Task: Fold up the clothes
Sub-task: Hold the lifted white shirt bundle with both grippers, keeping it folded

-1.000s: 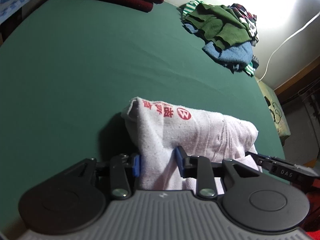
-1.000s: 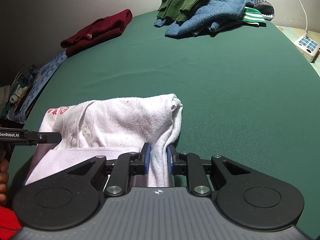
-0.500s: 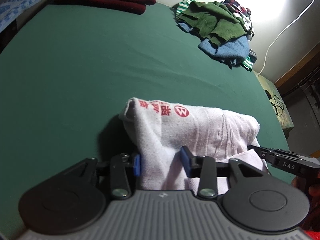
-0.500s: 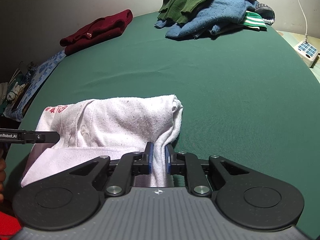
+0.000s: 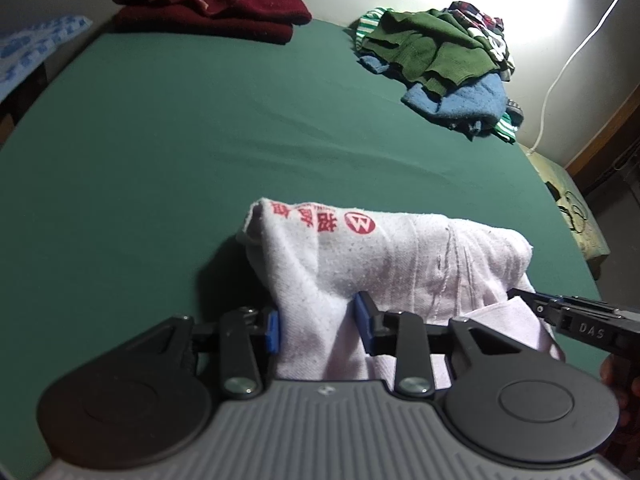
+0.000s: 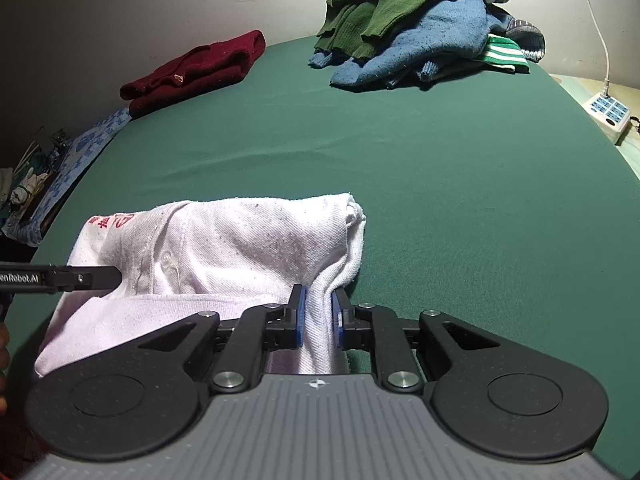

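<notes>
My left gripper (image 5: 318, 330) is closing on the near left end of the white shirt (image 5: 384, 260), cloth bunched between its pads. My right gripper (image 6: 319, 316) is clamped on the shirt's right end. The shirt lies folded on the green table (image 6: 440, 168). Beyond it: folded maroon sweater (image 5: 208, 8), unfolded clothes pile (image 6: 424, 36).

Black tongs (image 6: 318, 316) with blue pads (image 6: 298, 316), silver screws, ribbed grey housing, white "DAS" lettering.
</notes>
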`<state>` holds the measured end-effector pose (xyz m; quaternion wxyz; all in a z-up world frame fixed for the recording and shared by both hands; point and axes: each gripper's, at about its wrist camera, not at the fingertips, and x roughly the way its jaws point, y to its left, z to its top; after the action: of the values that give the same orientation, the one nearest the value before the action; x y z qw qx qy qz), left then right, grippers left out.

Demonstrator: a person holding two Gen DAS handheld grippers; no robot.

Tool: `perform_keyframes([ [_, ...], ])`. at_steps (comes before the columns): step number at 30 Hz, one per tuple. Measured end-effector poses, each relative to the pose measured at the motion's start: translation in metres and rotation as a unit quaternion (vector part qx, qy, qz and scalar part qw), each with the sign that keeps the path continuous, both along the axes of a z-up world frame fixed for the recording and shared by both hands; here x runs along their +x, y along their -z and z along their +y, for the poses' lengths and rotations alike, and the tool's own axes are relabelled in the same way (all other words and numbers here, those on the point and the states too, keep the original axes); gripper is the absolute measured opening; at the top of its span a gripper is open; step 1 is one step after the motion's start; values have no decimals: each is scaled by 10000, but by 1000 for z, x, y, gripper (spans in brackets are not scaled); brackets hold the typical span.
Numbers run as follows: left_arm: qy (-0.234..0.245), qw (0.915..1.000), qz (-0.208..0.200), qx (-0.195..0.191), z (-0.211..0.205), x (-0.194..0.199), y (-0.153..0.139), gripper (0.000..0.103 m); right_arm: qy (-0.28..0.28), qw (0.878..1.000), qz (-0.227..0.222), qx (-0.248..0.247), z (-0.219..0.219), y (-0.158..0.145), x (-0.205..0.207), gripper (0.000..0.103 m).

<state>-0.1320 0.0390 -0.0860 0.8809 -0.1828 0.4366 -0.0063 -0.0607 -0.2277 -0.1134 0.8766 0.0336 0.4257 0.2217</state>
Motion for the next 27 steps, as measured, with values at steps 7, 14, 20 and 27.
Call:
perform_keyframes([
  [7, -324, 9990, 10, 308, -11, 2, -8, 13, -172, 9997, -77, 145, -3, -2, 0, 9],
  [14, -561, 9970, -76, 521, -19, 0, -14, 10, -469, 9985, -210, 207, -5, -7, 5, 9],
  [20, -596, 9963, -271, 562, -18, 3, -29, 6, -477, 9977, -192, 446, -7, -18, 11, 9],
  [27, -361, 9972, -247, 604, -1, 23, -37, 5, -224, 9981, -162, 550, 8, -28, 21, 9],
])
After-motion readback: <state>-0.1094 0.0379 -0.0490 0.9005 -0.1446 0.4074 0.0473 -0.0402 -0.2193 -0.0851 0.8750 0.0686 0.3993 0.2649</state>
